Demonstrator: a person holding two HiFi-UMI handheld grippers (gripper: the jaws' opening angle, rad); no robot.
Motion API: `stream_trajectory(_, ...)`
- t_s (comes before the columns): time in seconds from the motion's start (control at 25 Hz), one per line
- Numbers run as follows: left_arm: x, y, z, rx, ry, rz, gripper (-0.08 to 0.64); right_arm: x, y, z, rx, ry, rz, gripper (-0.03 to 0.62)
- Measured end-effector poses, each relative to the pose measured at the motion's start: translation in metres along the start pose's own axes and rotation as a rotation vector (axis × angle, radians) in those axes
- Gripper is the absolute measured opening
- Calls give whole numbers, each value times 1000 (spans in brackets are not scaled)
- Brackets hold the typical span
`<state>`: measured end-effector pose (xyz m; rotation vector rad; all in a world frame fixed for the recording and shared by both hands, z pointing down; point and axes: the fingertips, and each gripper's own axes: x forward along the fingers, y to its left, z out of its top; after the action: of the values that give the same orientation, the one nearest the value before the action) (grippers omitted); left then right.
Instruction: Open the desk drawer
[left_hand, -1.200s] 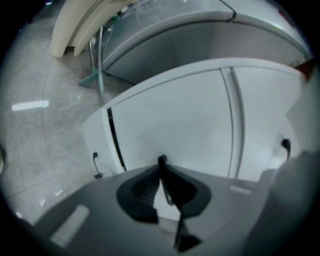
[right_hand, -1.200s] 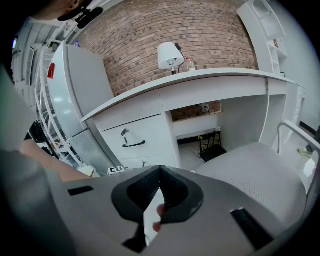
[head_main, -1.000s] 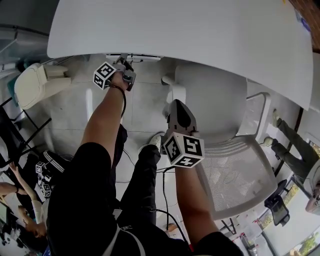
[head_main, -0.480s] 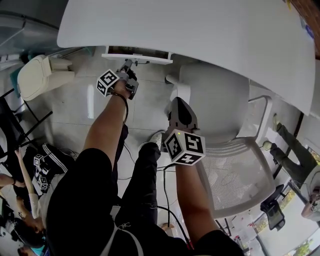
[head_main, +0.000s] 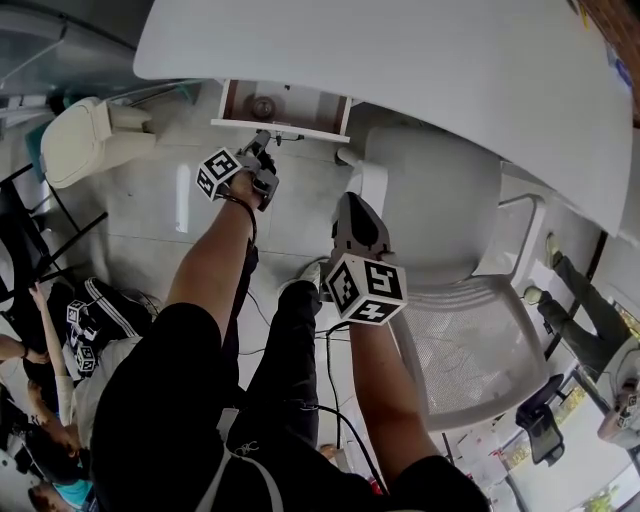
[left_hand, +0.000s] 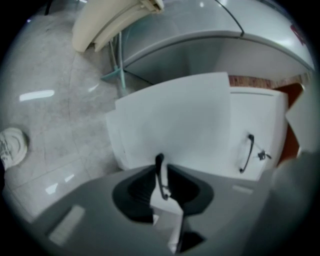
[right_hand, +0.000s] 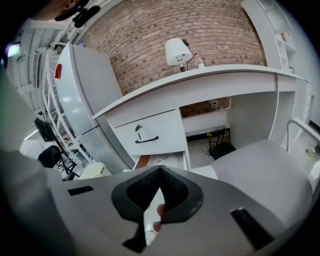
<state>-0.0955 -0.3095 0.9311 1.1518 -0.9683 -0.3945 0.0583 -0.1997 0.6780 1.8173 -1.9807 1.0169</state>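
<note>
The white desk (head_main: 420, 60) fills the top of the head view. Below its near edge, a drawer (head_main: 282, 126) stands pulled out, showing a brown inside with a small round object (head_main: 263, 105). My left gripper (head_main: 262, 142) is at the drawer front, shut on the black drawer handle (left_hand: 160, 172), which runs between its jaws in the left gripper view. Another drawer with its own handle (left_hand: 246, 152) and key sits beside it. My right gripper (head_main: 352, 208) hangs apart over the chair edge, shut, with nothing held; its view shows the open drawer (right_hand: 161, 161) ahead.
A white mesh office chair (head_main: 450, 220) stands just right of the drawer, under the desk edge. A cream padded seat (head_main: 75, 150) lies at the left. Cables (head_main: 330, 370) trail on the tiled floor. People stand at the left and right edges. A lamp (right_hand: 178, 50) stands on the desk.
The drawer has slid out from under the desk, its inside now showing. My left gripper moved back toward me with the handle. The right gripper barely moved.
</note>
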Motion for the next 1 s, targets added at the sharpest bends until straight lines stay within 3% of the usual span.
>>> stream_trajectory(0.12, -14, -1, -7, 125, 31, 40, 92, -2, -1, 3, 9, 3, -6, -5)
stream_trajectory(0.16, -22, -1, -8, 196, 31, 77, 85, -2, -1, 5, 16, 3, -7, -5)
stream_trajectory(0.2, -32, -2, -6, 284, 26, 120, 1, -3, 1, 8, 22, 0, -5, -5)
stream_trajectory(0.36, -73, -31, 0, 634, 24, 240, -3, -3, 13, 16, 15, -9, 16, -5)
stream_trajectory(0.72, -164, -172, 21, 1115, -49, 231, -3, -28, 64, 49, -63, -12, 56, -5)
stream_trajectory(1.0, -222, -289, -10, 1343, -51, 177, -3, -75, 88, 99, -73, -92, 36, -5)
